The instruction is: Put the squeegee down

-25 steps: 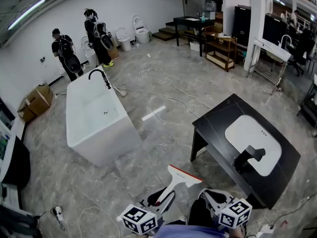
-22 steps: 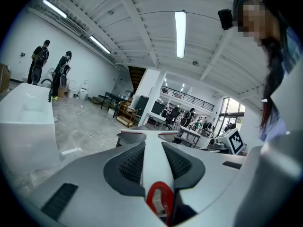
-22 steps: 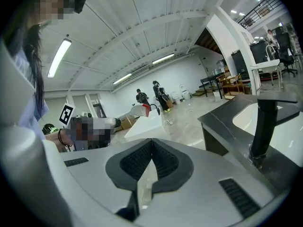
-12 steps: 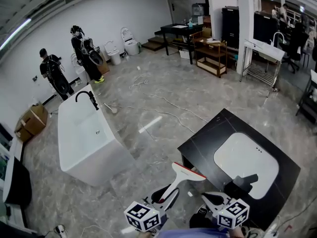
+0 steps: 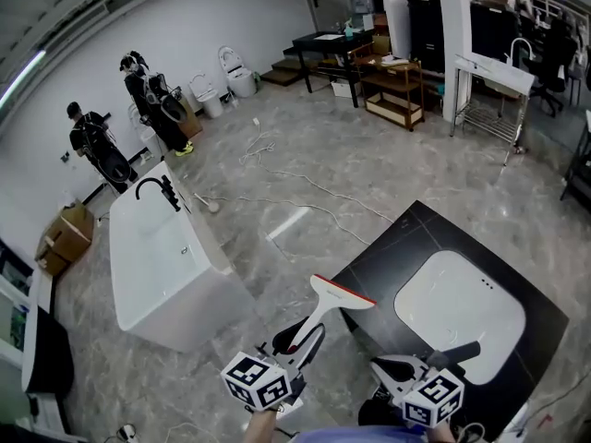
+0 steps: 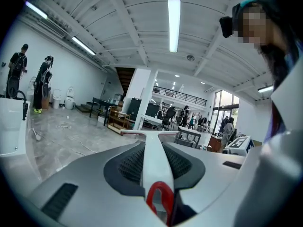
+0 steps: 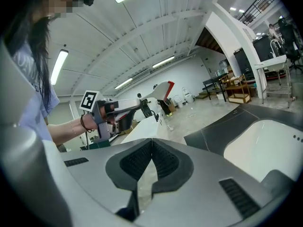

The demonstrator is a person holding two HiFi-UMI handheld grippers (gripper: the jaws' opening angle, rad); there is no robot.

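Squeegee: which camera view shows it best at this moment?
The head view: the whole squeegee shows there, from white handle to red-edged blade, clamped in the left tongs. The left gripper view shows only its handle running away between the jaws, heavily foreshortened. The right gripper view shows it small and far off, from the side.

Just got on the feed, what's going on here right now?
A person stands holding a gripper in each hand. The left gripper is shut on the handle of a white squeegee with a red-edged blade, held up in the air beside the corner of the black counter with its white sink. It has not been put down yet. The right gripper is shut with nothing in it. Two other people stand far off, beyond the bathtub.
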